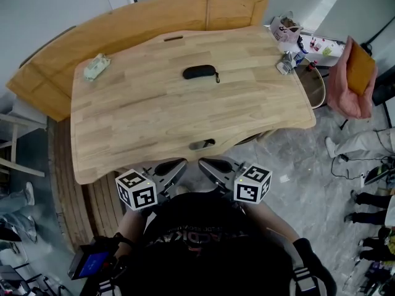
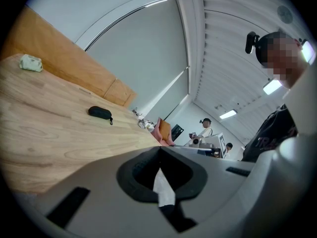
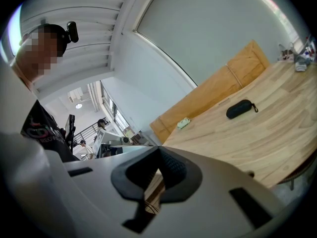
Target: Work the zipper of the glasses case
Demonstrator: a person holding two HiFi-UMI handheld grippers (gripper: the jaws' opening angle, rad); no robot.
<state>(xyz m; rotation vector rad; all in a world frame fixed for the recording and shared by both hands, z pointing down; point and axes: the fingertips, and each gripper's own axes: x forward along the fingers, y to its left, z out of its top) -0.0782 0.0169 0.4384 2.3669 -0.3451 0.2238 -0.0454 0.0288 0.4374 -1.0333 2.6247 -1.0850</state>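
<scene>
A black zipped glasses case [image 1: 199, 72] lies on the far middle of the wooden table [image 1: 154, 128], its pull cord hanging off its right end. It shows small in the left gripper view [image 2: 99, 112] and in the right gripper view [image 3: 238, 109]. Both grippers are held close to the person's chest, below the table's near edge and far from the case. My left gripper [image 1: 181, 166] is shut with nothing in it. My right gripper [image 1: 204, 163] is shut and empty as well, its tips pointing toward the left one.
A pale green folded cloth [image 1: 96, 66] lies at the table's far left. Small items [image 1: 289, 60] crowd the far right corner. A curved wooden bench [image 1: 123, 26] runs behind the table. A person holding a brown board [image 1: 359, 66] stands at right, with cables on the floor.
</scene>
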